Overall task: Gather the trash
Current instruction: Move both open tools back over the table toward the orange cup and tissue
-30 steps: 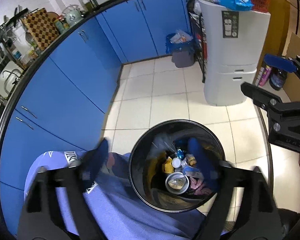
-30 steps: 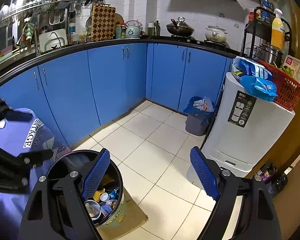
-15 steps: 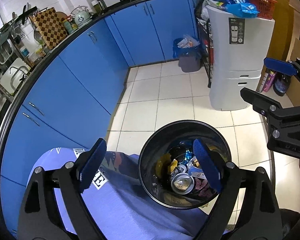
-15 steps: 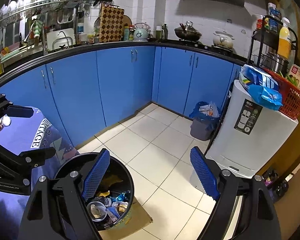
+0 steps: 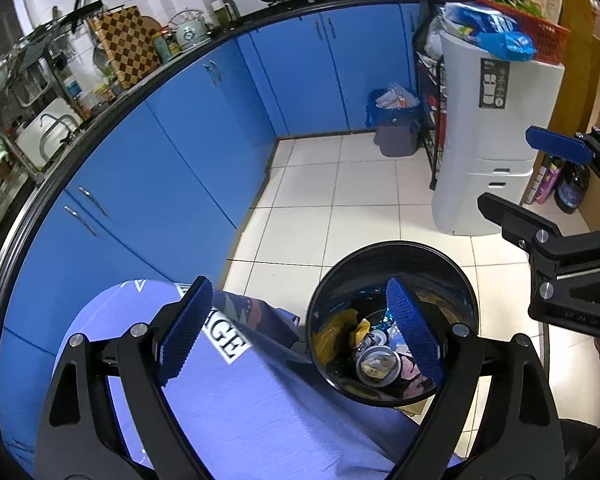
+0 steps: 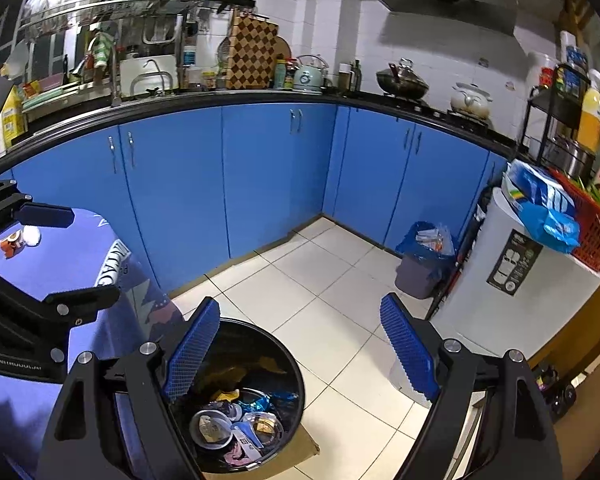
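Trash [image 5: 374, 354] fills the bottom of the round black bin [image 5: 452, 258] on the white tiled floor: crushed cans, yellow and blue wrappers, a scrap of pink, all heaped together. The bin stands just beside the edge of the purple-clothed table [image 5: 236, 396], on a flat piece of brown cardboard [image 6: 300, 454].

Your left gripper [image 5: 300, 328] hangs spread wide with nothing between its blue pads [image 5: 186, 330]; its right pad sits over the bin's mouth, its left pad over the tablecloth. Your right gripper [image 6: 300, 354] is likewise wide apart and empty, its left pad [image 6: 192, 354] above the bin's near rim, the other over bare tiles.

Only the right wrist view shows a small orange-and-white scrap [image 6: 14, 242] and a crumpled white piece [image 6: 31, 235] lying together on the table near its far edge, close to your left gripper's fingers.
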### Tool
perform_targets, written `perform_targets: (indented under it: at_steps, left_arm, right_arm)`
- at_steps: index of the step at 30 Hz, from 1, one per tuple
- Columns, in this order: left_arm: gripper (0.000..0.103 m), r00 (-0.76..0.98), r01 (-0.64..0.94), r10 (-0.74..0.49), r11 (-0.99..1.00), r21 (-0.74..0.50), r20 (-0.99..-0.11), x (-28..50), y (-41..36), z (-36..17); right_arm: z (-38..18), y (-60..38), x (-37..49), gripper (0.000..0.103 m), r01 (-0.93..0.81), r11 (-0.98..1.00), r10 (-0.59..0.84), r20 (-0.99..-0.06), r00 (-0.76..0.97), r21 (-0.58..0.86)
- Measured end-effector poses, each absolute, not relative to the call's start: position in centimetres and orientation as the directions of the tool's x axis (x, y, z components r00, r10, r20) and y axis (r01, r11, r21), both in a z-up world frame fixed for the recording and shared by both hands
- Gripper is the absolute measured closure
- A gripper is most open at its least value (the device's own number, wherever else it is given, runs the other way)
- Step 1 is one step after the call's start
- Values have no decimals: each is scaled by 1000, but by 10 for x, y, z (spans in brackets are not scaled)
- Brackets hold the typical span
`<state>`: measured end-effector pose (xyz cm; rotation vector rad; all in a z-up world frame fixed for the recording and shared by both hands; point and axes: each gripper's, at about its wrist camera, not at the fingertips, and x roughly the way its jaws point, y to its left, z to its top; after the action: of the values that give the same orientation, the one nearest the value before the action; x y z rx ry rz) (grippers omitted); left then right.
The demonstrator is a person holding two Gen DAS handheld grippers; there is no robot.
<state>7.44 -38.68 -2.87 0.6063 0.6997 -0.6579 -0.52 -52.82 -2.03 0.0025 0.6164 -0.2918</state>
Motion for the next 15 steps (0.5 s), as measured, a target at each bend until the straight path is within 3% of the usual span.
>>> perform_targets:
  at_steps: [15]
  left_arm:
    - [15, 636, 626, -323, 748, 223, -701, 96, -310, -5]
  right_arm:
    - [11, -455, 24, 23, 142, 977, -205, -540, 817, -156]
